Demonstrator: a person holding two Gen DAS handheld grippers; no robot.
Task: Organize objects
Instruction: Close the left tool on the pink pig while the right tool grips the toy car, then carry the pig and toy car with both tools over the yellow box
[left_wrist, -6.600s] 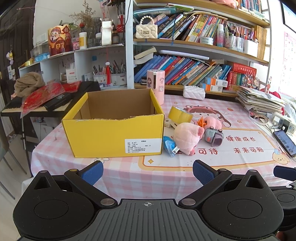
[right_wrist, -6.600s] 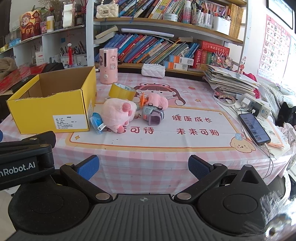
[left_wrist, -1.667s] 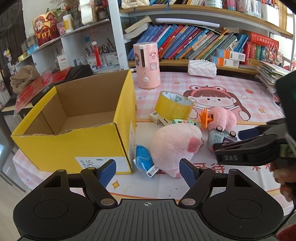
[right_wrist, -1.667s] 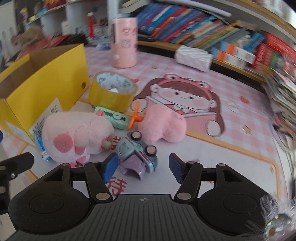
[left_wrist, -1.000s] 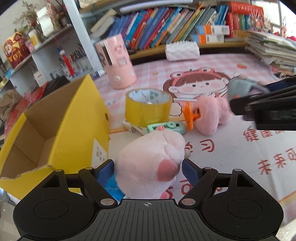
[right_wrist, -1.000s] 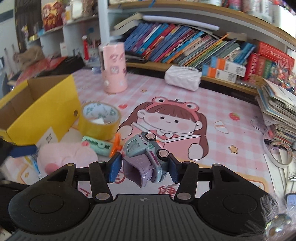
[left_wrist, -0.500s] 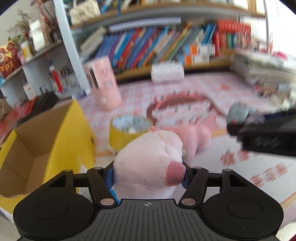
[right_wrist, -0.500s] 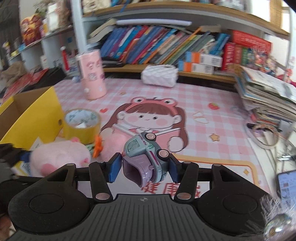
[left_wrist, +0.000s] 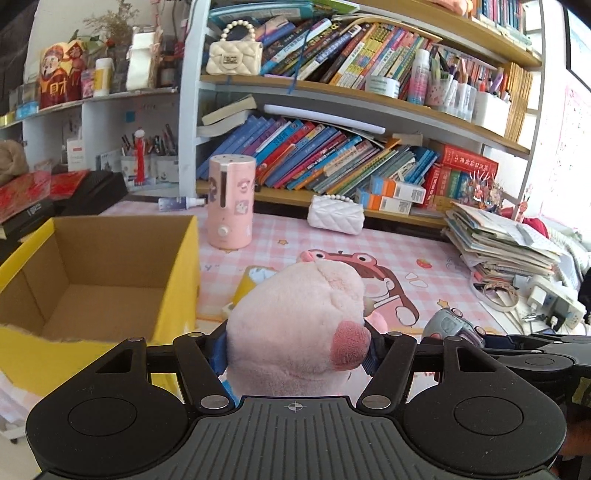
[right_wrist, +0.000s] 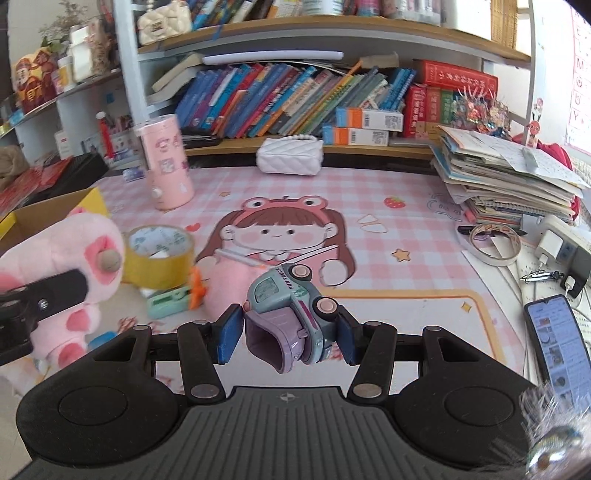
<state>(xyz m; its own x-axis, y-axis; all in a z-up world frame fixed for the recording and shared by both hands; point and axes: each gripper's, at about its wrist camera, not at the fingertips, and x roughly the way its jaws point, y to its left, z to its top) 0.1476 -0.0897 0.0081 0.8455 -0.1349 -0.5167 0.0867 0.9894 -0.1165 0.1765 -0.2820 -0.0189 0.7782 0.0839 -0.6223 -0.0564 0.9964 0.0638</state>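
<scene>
Bookshelves crowded with books form the background, and below them a desk (right_wrist: 424, 206) is seen, covered by a pink checked cloth printed with a cartoon girl. At the left side of the desk an open yellow cardboard box (left_wrist: 96, 291) is placed, its inside bare. Behind the box's far right corner a pink cylinder (left_wrist: 231, 201) stands upright, and a white quilted purse (left_wrist: 336, 219) lies further right of the box, against the shelf base.

The left claw (left_wrist: 295, 345) is shown closed on a pink plush toy (left_wrist: 295, 325), which is held clear of the desk just right of the box; its jaws have just been closing onto the plush. The right claw (right_wrist: 290, 334) is shown clamped on a small toy truck (right_wrist: 291, 314), blue-grey with a purple scoop, carried above the desk well right of the box.

On the desk, just right of the box, a roll of yellow tape (right_wrist: 159, 254) is seen. Beside the tape lie a small green item (right_wrist: 168, 302) and a second pink plush (right_wrist: 229, 284), partly hidden. A phone (right_wrist: 557, 332) and a stack of papers (right_wrist: 509, 184) are found at the desk edge farthest from the box.
</scene>
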